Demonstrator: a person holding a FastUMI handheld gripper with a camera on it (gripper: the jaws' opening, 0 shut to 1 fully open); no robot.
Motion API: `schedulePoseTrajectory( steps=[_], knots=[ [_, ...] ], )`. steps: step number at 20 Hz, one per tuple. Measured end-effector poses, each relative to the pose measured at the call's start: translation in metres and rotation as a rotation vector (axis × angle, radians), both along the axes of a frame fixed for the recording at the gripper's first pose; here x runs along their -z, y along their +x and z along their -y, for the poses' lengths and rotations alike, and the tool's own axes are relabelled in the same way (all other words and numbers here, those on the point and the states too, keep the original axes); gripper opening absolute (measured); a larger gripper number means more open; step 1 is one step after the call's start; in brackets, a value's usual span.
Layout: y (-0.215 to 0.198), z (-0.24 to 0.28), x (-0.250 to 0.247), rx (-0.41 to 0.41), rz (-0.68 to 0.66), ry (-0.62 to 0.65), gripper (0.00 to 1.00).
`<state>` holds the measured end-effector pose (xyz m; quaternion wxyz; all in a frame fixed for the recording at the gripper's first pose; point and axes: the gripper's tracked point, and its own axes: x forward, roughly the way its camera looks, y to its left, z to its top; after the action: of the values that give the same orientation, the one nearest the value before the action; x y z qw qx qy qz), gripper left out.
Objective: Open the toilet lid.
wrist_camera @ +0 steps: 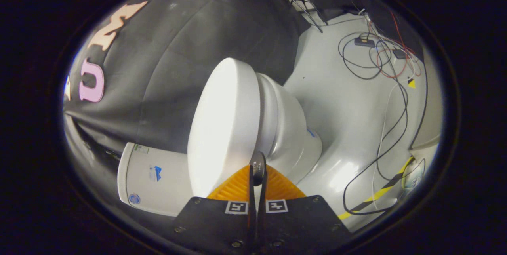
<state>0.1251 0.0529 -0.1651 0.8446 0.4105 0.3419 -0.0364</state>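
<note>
The tool (258, 168) has its two fingers drawn together with barely a slit between them, the tips at the edge of the white toilet lid (223, 128); whether they pinch that edge is unclear. The lid sits just ahead, over the toilet bowl (291, 132). The cistern (154, 177) lies alongside. Loose cables (380, 61) trail over the grey floor (344, 108) beyond.

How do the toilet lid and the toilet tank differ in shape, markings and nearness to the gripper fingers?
The lid is a smooth, rounded oval; the tank is boxier, with straighter sides. The lid is plain; the tank carries small stickers. The lid's edge sits at the tips of the gripper, whose fingers are nearly together; the tank lies off to the side. Both are glossy white.
</note>
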Motion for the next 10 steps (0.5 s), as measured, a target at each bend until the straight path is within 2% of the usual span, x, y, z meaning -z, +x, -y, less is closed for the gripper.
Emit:
schedulePoseTrajectory(
  steps=[10],
  knots=[
    [-0.003, -0.012, -0.034, -0.04, 0.036, -0.078, 0.02]
  ],
)
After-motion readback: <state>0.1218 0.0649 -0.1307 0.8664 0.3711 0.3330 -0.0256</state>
